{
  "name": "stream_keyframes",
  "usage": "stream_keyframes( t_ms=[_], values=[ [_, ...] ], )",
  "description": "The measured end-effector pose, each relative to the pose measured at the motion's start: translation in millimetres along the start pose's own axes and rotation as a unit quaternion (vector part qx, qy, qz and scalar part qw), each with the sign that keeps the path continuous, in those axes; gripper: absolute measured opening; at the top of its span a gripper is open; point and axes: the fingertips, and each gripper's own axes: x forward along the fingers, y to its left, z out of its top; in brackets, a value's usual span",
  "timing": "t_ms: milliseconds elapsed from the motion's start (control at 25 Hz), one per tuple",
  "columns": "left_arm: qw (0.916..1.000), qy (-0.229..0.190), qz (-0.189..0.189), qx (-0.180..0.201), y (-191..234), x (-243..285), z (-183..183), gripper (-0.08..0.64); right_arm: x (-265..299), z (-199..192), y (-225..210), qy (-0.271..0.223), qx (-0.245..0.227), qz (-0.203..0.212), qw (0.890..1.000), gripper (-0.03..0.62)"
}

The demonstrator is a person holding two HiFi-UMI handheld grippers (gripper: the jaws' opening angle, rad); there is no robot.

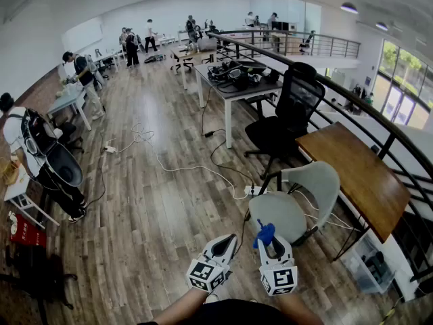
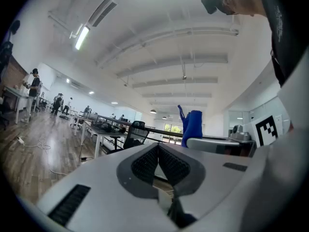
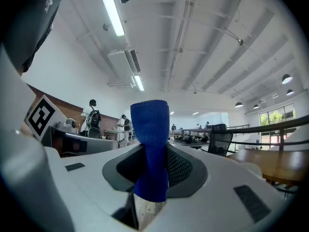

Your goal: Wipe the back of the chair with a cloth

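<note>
The right gripper (image 1: pixel 272 246) is clamped on a blue cloth (image 3: pixel 151 146). The cloth is pinched near its lower end, and a bunched column of fabric rises above the jaws. The left gripper (image 2: pixel 158 150) has its 2 jaws together with nothing between them. Both grippers are held low in the head view, side by side and pointing forward. The target, a grey shell chair (image 1: pixel 287 212), stands at 1 o'clock from the right gripper, near it but not touched. Its backrest (image 1: pixel 316 181) is on the far side of the seat, at about 2 o'clock. A wooden table (image 1: pixel 358 175) stands at 3 o'clock from the chair, and a black office chair (image 1: pixel 292 110) is well beyond it at 12 o'clock. Wiping has not begun. The cloth appears soft, light and limp, so it should fold over on contact; the present low grip leaves enough free fabric to press flat. The backrest looks like a hard, smooth, curved shell, and the cloth will probably slide across it easily. The chair seems light and may shift under pressure, so the free left gripper could brace the backrest's top edge.
</note>
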Motion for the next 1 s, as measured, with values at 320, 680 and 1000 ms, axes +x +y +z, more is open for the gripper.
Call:
stream_keyframes(
  t_ms=[320, 680, 1000],
  values=[
    [1.0000, -0.003, 0.002, 0.004, 9, -4, -3, 0.006, 2, -11, -4, 0.001, -0.003, -0.001, 1.000, 0.118],
    [0.9998, 0.001, 0.016, 0.007, 39, -30, -2, 0.008, 19, -9, 17, -0.011, 0.017, -0.010, 1.000, 0.120],
    [0.9997, 0.024, 0.000, 0.009, 79, -52, -4, 0.006, 45, -20, 44, 0.005, 0.036, -0.033, 0.999, 0.120]
  ],
)
